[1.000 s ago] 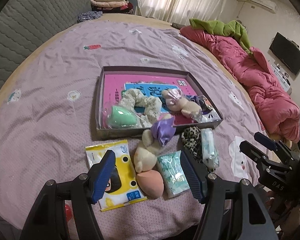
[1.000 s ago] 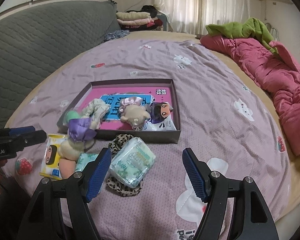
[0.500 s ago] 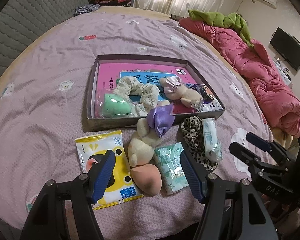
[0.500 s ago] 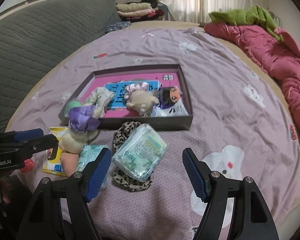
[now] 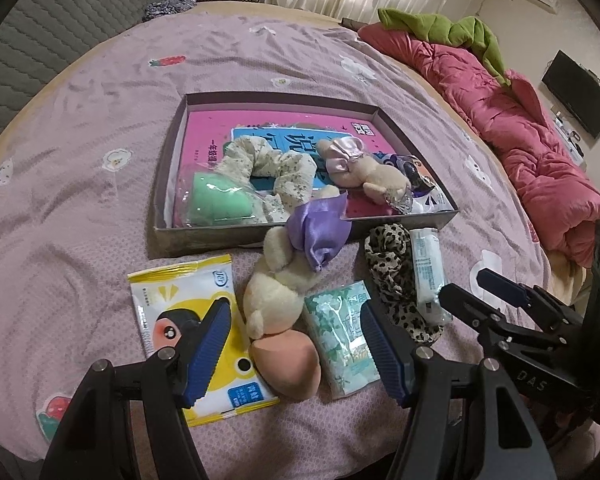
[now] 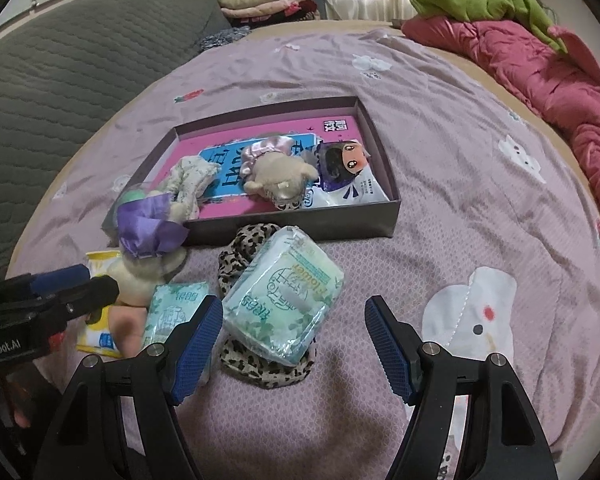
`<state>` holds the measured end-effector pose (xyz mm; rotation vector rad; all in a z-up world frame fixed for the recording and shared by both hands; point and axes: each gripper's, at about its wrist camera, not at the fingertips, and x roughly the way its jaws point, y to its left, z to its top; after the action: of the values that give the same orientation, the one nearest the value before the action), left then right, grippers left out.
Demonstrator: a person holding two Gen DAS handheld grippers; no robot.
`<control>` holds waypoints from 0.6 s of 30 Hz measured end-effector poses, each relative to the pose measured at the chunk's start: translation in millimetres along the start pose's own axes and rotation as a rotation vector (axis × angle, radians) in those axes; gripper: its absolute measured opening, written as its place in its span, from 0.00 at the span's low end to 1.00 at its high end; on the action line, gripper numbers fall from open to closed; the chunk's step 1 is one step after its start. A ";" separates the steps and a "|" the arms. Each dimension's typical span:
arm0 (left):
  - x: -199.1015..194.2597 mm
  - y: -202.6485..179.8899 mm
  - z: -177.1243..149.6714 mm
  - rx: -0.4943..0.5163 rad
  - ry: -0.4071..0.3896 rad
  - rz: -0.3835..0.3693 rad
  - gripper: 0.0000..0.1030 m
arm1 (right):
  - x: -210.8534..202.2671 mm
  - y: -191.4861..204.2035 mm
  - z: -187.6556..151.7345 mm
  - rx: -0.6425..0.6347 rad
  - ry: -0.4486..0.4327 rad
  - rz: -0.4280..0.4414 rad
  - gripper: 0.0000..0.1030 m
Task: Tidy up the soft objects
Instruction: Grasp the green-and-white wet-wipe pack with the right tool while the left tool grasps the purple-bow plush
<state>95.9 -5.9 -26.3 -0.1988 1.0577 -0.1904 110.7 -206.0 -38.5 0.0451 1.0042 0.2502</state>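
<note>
Soft items lying loose before the box (image 5: 300, 236) on the bed, peach sponge (image 5: 286, 364) sitting between the wide, empty left gripper (image 5: 296, 350), right gripper (image 6: 294, 340) equally wide over the tissue pack (image 6: 284, 300), risking dragging neighbours.

The shallow box (image 5: 162, 216) is 1 of its kind and holds 5 things: 1 green sponge (image 5: 216, 200), 1 floral scrunchie (image 5: 276, 166), 1 small plush with a pink bow (image 5: 364, 168), 1 cartoon-face packet (image 6: 346, 176) and 1 pink book (image 5: 204, 132) beneath them.

On the bedspread near the box lie 6 more: 1 yellow packet (image 5: 168, 300), 1 cream plush with a purple bow (image 5: 276, 280), 1 peach sponge (image 5: 286, 364), 2 green tissue packs (image 5: 340, 332) (image 6: 286, 300) and 1 leopard scrunchie (image 5: 392, 264).
</note>
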 end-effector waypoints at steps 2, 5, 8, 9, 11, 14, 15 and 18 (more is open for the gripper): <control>3.3 -1.8 0.4 0.005 0.006 0.002 0.65 | 6.1 -0.5 0.3 0.013 0.013 0.001 0.73; 6.2 -2.2 1.0 0.004 0.010 -0.004 0.65 | 15.1 1.0 1.5 0.019 0.029 0.007 0.73; 8.1 -0.6 1.6 0.005 0.012 -0.001 0.65 | 23.3 -1.2 3.5 0.042 0.046 0.019 0.73; 8.8 0.3 1.8 0.003 0.013 -0.002 0.65 | 26.2 -3.2 4.3 0.057 0.052 0.024 0.73; 10.6 2.5 2.6 -0.003 0.016 -0.004 0.65 | 29.5 -6.7 5.8 0.082 0.057 0.030 0.73; 13.9 5.1 5.5 -0.006 0.017 0.003 0.65 | 33.9 -10.9 8.8 0.107 0.064 0.043 0.73; 15.0 5.6 6.6 -0.008 0.018 0.002 0.65 | 35.5 -12.1 9.4 0.118 0.068 0.051 0.73; 19.6 5.3 10.9 -0.005 0.019 0.005 0.65 | 40.3 -15.9 9.7 0.148 0.082 0.070 0.73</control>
<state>115.2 -4.8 -38.9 -0.1992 1.0772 -0.1856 142.4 -211.5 -69.0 0.2058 1.1022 0.2430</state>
